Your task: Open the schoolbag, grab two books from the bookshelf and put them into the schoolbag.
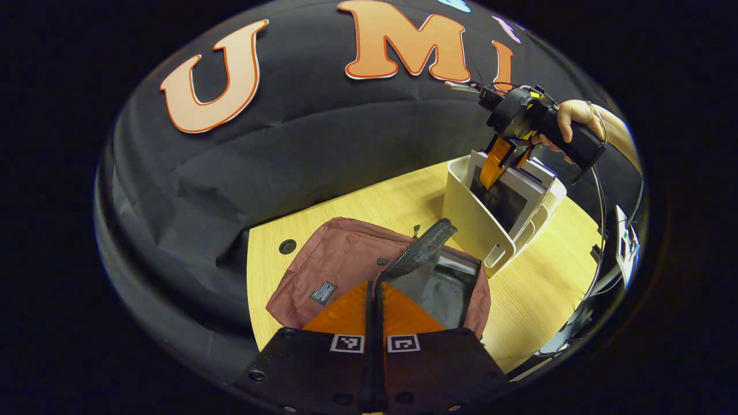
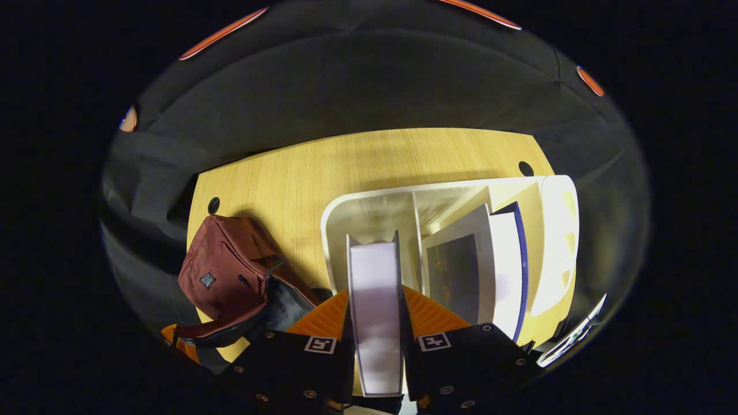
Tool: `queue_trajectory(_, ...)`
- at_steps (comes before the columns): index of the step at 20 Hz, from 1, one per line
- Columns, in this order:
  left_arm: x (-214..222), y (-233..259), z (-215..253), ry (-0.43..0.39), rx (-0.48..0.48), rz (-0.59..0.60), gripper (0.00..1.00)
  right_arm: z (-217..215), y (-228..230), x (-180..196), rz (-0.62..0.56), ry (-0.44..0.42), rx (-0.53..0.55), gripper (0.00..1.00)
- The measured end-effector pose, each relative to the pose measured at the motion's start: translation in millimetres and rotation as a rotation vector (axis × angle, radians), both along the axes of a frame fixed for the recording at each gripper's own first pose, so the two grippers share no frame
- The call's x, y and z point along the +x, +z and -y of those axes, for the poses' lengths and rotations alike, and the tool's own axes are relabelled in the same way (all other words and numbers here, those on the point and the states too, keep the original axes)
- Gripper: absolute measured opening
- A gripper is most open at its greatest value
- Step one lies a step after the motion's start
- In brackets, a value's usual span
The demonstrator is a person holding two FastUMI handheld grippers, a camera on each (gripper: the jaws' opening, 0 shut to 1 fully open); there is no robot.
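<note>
Right tool [image 2: 376,331] grips a book [image 2: 375,311] between both fingers, standing in the white bookshelf [image 2: 553,230]. Left tool [image 1: 375,305] is closed on the open flap of the maroon schoolbag [image 1: 340,259], lying on the tabletop [image 1: 536,288] beside the bookshelf.

lower end of the book [image 2: 376,311] cut off between the right gripper [image 2: 376,323] fingers, schoolbag [image 1: 346,259] interior dark beyond the left gripper [image 1: 375,300] fingertips, contents untellable, bookshelf [image 1: 478,225] books partly hidden behind its wall
</note>
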State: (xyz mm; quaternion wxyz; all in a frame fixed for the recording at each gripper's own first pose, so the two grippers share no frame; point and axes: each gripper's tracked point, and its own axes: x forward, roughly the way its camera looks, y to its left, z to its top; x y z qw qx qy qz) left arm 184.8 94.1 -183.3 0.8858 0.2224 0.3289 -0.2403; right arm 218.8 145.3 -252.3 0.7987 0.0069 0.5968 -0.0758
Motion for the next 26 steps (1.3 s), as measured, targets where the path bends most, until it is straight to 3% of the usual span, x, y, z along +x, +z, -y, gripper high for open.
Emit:
queue_trajectory(7,-3.1,-2.9,0.6,0.004,-0.002,-0.013,0.01,-7.9,55.8,1.4,0.092,0.03,0.038,0.34)
queue_trajectory(13,-8.0,-7.9,3.7,-0.013,0.007,-0.014,0.01,-15.2,152.6,-2.6,0.234,0.069,0.013,0.35)
queue_trajectory(17,-10.0,-10.7,3.1,-0.014,0.012,-0.014,0.01,-21.3,215.1,-31.0,0.339,0.097,0.026,0.34)
queue_trajectory(22,-9.4,-7.0,1.9,0.009,-0.001,-0.003,0.01,-49.0,258.0,-101.7,0.486,0.078,0.217,0.33)
queue_trajectory(26,-10.4,-1.4,3.6,0.022,-0.017,0.002,0.01,-57.3,227.5,-160.9,0.536,-0.001,0.388,0.33)
